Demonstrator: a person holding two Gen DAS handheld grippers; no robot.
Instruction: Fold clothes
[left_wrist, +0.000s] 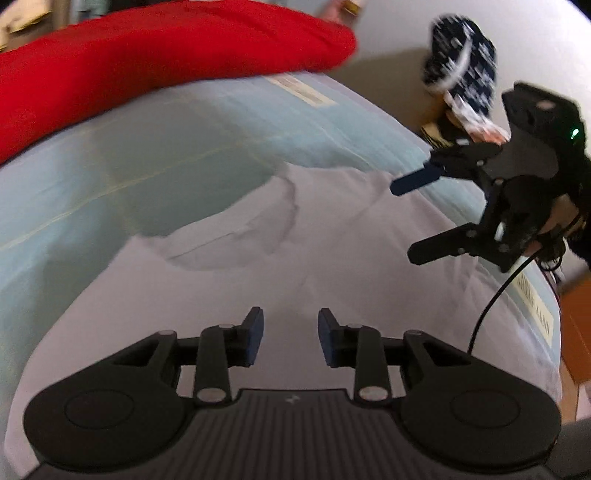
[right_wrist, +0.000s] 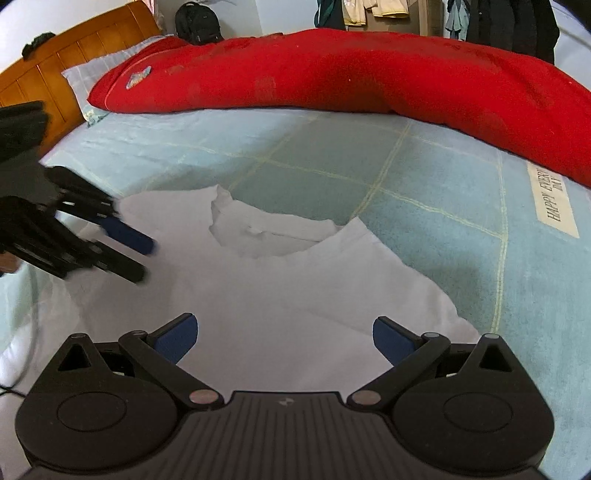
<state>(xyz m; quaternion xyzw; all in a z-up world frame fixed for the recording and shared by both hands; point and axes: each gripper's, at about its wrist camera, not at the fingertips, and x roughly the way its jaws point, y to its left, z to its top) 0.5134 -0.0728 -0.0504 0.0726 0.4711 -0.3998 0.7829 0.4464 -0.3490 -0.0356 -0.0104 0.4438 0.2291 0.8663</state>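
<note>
- Right wrist view: light blue checked bedsheet (right_wrist: 424, 177) fills the scene; all positions below are relative to it.
- Red quilt (right_wrist: 351, 70) lies in a long roll across the sheet's far side, running up to the pillow (right_wrist: 79, 79) at the wooden headboard (right_wrist: 55, 59).
- White shirt (right_wrist: 280, 280) lies spread flat on the sheet's near part, collar end toward the quilt, some creases near the neckline, one edge already doubled over.
- Right gripper (right_wrist: 286, 341) hovers over the shirt's near part, jaws wide apart, nothing between the pads.
- Left gripper (left_wrist: 290, 341) is also above the shirt, jaws parted with a clear gap, gripping nothing; seen blurred in the right view.
- Printed label (right_wrist: 552, 201) sits on the sheet below the quilt.
</note>
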